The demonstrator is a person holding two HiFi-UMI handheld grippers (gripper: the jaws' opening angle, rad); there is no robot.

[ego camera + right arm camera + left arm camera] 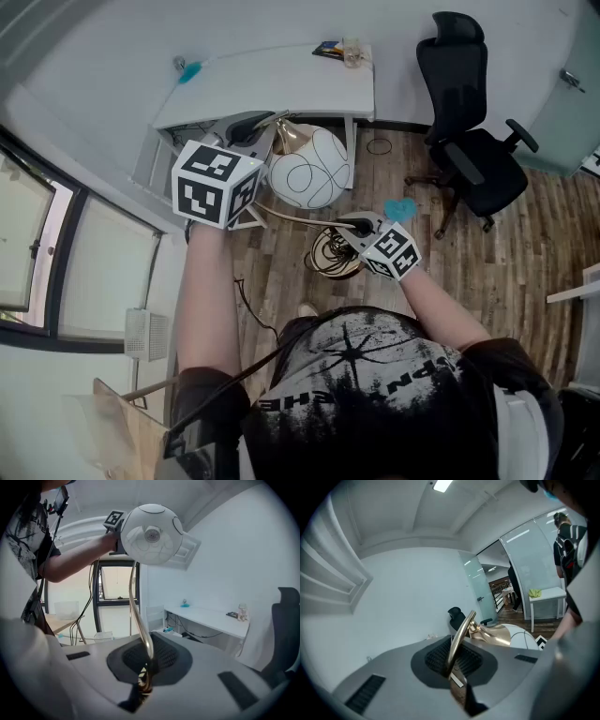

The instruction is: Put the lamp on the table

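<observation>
The lamp has a white globe shade (311, 171) with thin black lines, a brass cap (292, 139) and a thin arched brass stem (298, 218). My left gripper (251, 127) is shut on the stem's upper end (459, 637) beside the cap (492, 634), in front of the white table (272, 84). My right gripper (361, 227) is shut on the lower stem (140, 630); the shade (151, 534) looms above it. A round brass base with a coiled cable (333, 253) shows under the right gripper; I cannot tell whether it touches the floor.
A black office chair (469, 141) stands right of the table, on the wood floor. The table top carries a turquoise object (190, 70) at its left end, and a cup (353, 52) and flat items at its far right. A window (37, 253) is on the left.
</observation>
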